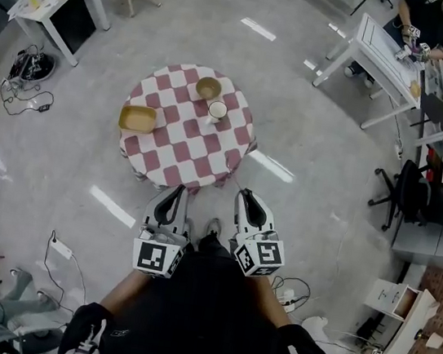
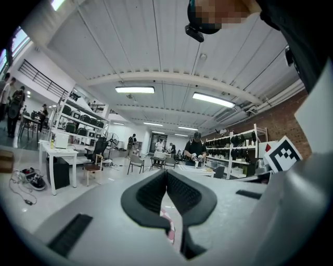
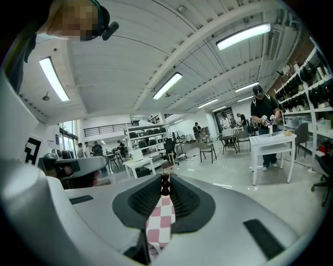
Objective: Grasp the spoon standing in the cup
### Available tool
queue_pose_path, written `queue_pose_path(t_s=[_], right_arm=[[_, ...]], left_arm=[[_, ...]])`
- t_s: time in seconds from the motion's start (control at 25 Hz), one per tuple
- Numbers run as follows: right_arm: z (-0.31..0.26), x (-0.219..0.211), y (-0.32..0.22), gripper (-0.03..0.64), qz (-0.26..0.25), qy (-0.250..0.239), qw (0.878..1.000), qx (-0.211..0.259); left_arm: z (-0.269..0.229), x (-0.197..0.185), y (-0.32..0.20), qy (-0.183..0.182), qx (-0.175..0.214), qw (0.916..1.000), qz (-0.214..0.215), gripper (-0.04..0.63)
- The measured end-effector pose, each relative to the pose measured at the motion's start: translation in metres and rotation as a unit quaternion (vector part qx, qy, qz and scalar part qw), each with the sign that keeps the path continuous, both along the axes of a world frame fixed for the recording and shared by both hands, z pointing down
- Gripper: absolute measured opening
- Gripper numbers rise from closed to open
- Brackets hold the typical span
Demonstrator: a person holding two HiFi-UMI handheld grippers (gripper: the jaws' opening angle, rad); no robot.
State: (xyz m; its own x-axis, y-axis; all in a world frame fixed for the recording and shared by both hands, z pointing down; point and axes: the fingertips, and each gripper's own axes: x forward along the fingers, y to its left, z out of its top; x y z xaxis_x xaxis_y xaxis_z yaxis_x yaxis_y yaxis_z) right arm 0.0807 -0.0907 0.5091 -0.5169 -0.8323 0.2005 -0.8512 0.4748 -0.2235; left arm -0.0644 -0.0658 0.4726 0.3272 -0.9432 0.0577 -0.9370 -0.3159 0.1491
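A: How do the jaws stand?

B: The left hand-held gripper (image 2: 166, 175) has its tips together, and nothing is caught between them. The right hand-held gripper (image 3: 165, 181) is only a narrow slit apart. Red-and-white check shows through the slit, but that is the cloth farther off. Its pads are on nothing.

A: So neither one has hold of anything?

B: No, both are empty and touch nothing.

A: Where is the spoon?

B: The cup (image 1: 217, 111) stands on the round bench (image 1: 181, 162), right of its middle. The spoon is too small in the head view for me to make out. The cup is white and upright.

A: What else is on the bench?

B: A brownish bowl (image 1: 208, 88) sits just behind the cup, almost touching it. A shallow yellow tray (image 1: 138, 119) lies near the left edge, well apart from both. The bowl and the tray both look empty, as far as that view shows.

A: And the arms?

B: Both forearms, in black sleeves, reach forward from the body side by side. The hand-held grippers hang over the floor, short of the bench's near edge, with their jaws pointing toward it. The left one is a little nearer the person. Each marker cube faces up toward the head camera. The cup is well apart from both.
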Motion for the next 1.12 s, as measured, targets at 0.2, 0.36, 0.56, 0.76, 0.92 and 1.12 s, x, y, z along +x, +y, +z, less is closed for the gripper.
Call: queue_pose_path(t_s=[0.2, 0.36, 0.56, 0.76, 0.92, 1.12], right_arm=[[0.0, 0.016, 0.01, 0.067, -0.008, -0.001, 1.0, 0.001], [-0.001, 0.022, 0.014, 0.067, -0.017, 0.001, 1.0, 0.002], [-0.003, 0.024, 0.016, 0.067, -0.027, -0.002, 1.0, 0.006], [-0.006, 0.025, 0.017, 0.067, -0.033, -0.004, 0.999, 0.01], [-0.004, 0.025, 0.019, 0.067, -0.036, -0.004, 0.999, 0.008], [-0.006, 0.025, 0.019, 0.067, -0.036, -0.006, 0.999, 0.01]], left_arm=[[0.0, 0.018, 0.004, 0.001, -0.005, 0.9999, -0.011, 0.009], [-0.005, 0.026, 0.005, -0.01, -0.002, 0.9999, -0.011, 0.01], [-0.007, 0.03, 0.005, -0.011, 0.0, 0.9998, -0.016, 0.009], [-0.007, 0.036, 0.005, -0.012, -0.001, 0.9998, -0.014, 0.009], [-0.009, 0.037, 0.006, -0.012, 0.001, 0.9998, -0.016, 0.009], [-0.011, 0.04, 0.005, -0.011, 0.002, 0.9998, -0.015, 0.009]])
